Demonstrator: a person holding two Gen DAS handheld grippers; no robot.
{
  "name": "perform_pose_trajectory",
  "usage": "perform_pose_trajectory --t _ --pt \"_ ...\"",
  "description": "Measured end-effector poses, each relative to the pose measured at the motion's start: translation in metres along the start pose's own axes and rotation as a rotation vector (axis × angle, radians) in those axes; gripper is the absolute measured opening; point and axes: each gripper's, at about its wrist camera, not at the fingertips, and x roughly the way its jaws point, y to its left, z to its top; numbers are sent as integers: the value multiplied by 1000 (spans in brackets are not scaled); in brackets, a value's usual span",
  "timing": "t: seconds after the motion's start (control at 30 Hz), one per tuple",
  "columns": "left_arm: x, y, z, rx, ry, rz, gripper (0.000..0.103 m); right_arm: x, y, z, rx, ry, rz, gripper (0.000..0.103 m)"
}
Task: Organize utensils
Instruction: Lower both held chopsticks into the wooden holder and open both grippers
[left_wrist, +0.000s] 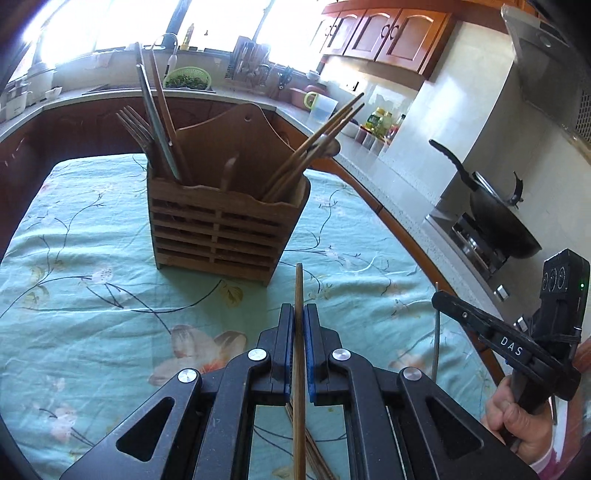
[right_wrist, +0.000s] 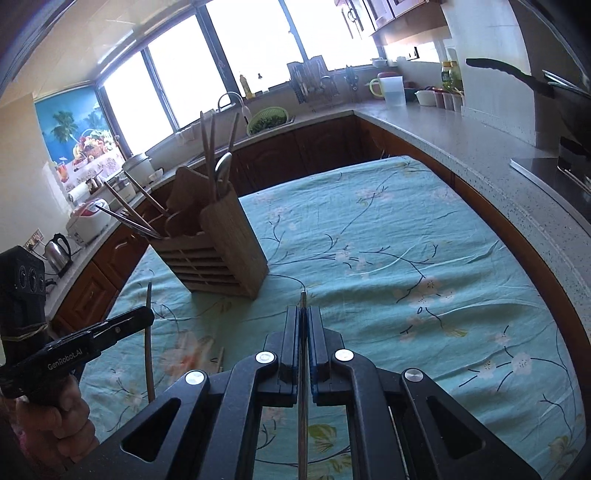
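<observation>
A wooden utensil holder stands on the table and holds forks, chopsticks and spoons; it also shows in the right wrist view. My left gripper is shut on a wooden chopstick, held upright in front of the holder. It also shows in the right wrist view at left with its chopstick. My right gripper is shut on a thin metal chopstick, right of the holder. It also shows in the left wrist view with the metal chopstick.
A green floral tablecloth covers the table. More wooden chopsticks lie on it under my left gripper. A counter runs along the far and right sides, with a wok on the stove and a sink with a green colander.
</observation>
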Motion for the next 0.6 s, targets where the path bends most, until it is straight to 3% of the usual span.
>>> perform_pose_trajectory --t 0.3,0.6 --pt "-79 11 -8 -15 -108 -20 3 -45 26 12 -34 -114 43 4" --pt "-124 23 -15 -22 -181 -9 3 -65 46 19 -68 -175 73 4"
